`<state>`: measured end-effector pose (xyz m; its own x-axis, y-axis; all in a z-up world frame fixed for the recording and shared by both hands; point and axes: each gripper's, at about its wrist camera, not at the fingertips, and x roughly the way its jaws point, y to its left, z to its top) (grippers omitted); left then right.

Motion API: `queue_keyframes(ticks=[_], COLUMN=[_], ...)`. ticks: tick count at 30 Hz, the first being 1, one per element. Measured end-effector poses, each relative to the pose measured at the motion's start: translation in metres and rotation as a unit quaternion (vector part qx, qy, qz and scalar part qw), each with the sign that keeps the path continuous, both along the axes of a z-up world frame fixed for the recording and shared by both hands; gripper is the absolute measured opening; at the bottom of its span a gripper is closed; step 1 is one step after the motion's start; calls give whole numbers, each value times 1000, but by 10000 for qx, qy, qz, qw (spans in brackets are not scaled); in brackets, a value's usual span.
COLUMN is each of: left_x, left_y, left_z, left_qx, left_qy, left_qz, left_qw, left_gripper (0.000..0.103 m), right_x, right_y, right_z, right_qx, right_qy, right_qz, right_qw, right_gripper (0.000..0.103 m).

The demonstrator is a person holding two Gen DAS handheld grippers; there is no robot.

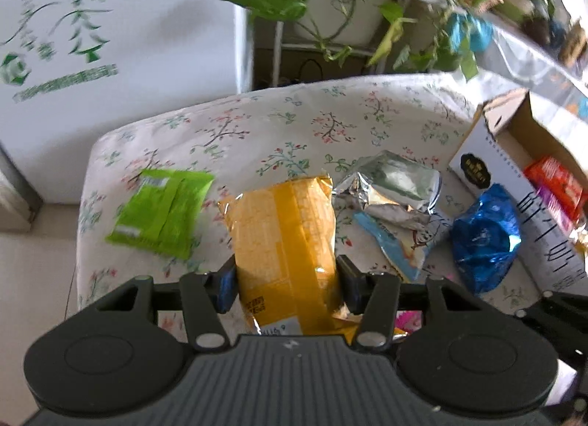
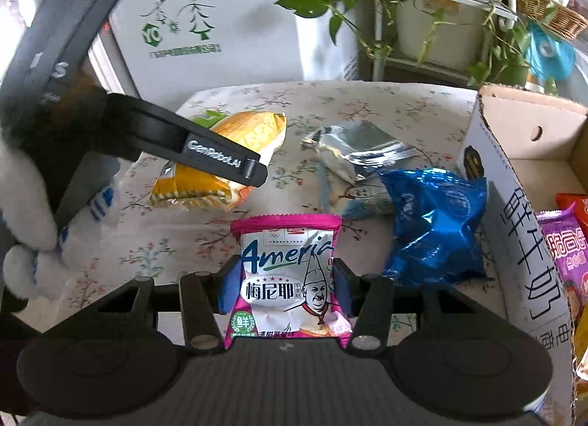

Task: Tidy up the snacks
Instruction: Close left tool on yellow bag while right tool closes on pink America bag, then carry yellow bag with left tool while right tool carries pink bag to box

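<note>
My left gripper (image 1: 286,284) is shut on a yellow snack bag (image 1: 284,242), held above the floral cloth (image 1: 330,121); it also shows in the right wrist view (image 2: 220,165) with that bag (image 2: 250,132). My right gripper (image 2: 284,284) is shut on a pink and white Ameria snack pack (image 2: 288,271). A green pack (image 1: 161,213), a silver bag (image 1: 393,183) and a blue foil bag (image 1: 485,238) lie on the cloth. The blue bag (image 2: 433,227) lies right of my right gripper, against the cardboard box (image 2: 514,213).
The open cardboard box (image 1: 514,168) at the right holds orange and purple packs (image 2: 562,242). A large white carton (image 1: 110,58) stands behind the cloth at the left. A potted vine on a white stand (image 2: 433,14) is at the back.
</note>
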<state>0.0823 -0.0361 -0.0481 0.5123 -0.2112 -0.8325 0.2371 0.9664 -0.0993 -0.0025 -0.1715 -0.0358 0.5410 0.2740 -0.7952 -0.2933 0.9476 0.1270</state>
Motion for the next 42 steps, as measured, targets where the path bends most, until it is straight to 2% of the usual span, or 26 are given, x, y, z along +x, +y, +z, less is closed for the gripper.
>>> queue_keyframes(ticks=[8, 22, 32, 38, 42], left_x=[-37, -89, -111, -114, -111], left_y=[17, 30, 27, 21, 10], left_z=[4, -4, -10, 7, 20], left_qx=[-4, -42, 8, -36, -112], left_qy=[-148, -327, -276, -454, -601], left_qz=[612, 1578, 1821, 1912, 1772], left_qw=[9980, 9869, 9829, 9805, 9823], left_gripper=[53, 53, 53, 49, 48], right_x=[-5, -2, 0, 4, 11], right_y=[-1, -1, -2, -13, -27], right_z=[15, 25, 29, 46, 60], right_qx=[83, 95, 71, 193, 352], right_qy=[-225, -382, -377, -569, -658], right_qz=[73, 161, 213, 76, -124], right_qw=[9997, 9991, 9990, 9982, 9971], right_gripper=[58, 58, 58, 58, 58])
